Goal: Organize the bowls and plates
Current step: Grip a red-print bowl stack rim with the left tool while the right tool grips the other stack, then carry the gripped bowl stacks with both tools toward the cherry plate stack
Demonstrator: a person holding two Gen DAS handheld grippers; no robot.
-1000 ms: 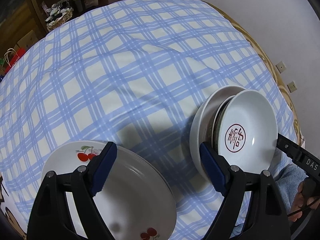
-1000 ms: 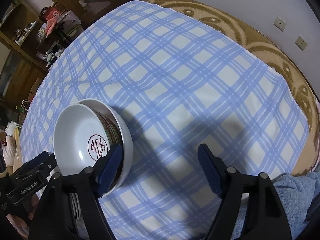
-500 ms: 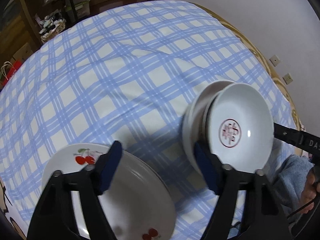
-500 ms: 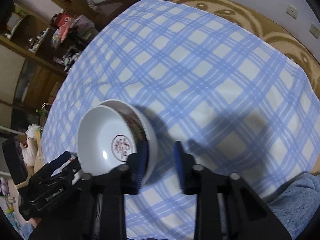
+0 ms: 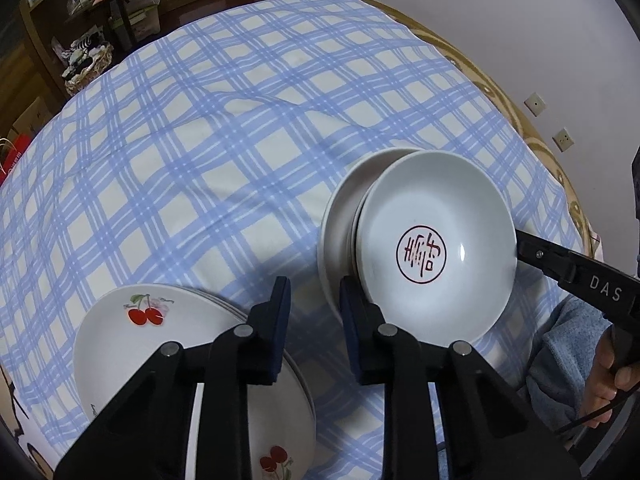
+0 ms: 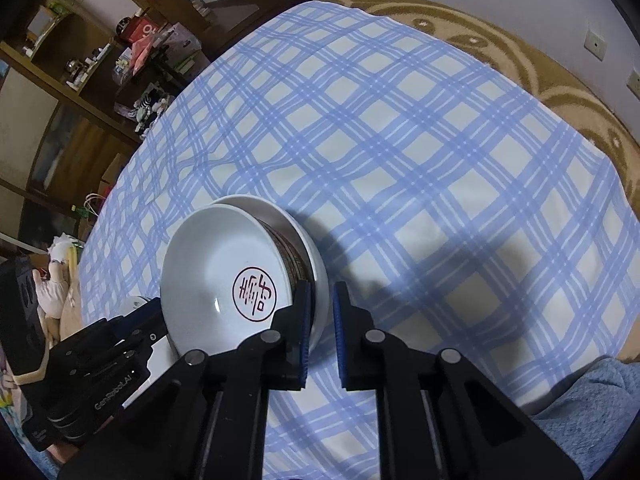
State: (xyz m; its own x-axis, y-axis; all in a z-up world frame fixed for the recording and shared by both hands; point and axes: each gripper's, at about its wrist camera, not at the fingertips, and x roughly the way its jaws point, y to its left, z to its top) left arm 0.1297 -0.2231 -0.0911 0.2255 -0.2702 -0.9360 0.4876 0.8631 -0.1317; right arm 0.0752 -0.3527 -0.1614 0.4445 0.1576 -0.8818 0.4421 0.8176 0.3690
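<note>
The bowls (image 5: pixel 436 244) sit nested on the checked cloth (image 5: pixel 200 140), with the cherry plates (image 5: pixel 160 344) stacked just beside them, so sorting looks nearly done. Both the left gripper (image 5: pixel 314 312) and right gripper (image 6: pixel 320 312) are closing their jaws on nothing.

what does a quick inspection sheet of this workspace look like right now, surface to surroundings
Surface: blue and white checked cloth, wrinkled, over a round table with a tan patterned border.
Job's things: stack of white bowls, top one with a round red emblem; stack of white plates with red cherry prints beside it.
Clutter: nothing seen on the cloth.
Grippers: left gripper closing with a gap left, nothing between the pads, above the gap between the two stacks; right gripper closing, nearly shut, nothing visibly held, by the bowls' rim.
Cables: thin black cable under the person's hand.
Surroundings: dark wooden shelves with boxes; wall sockets; blue sleeve.
</note>
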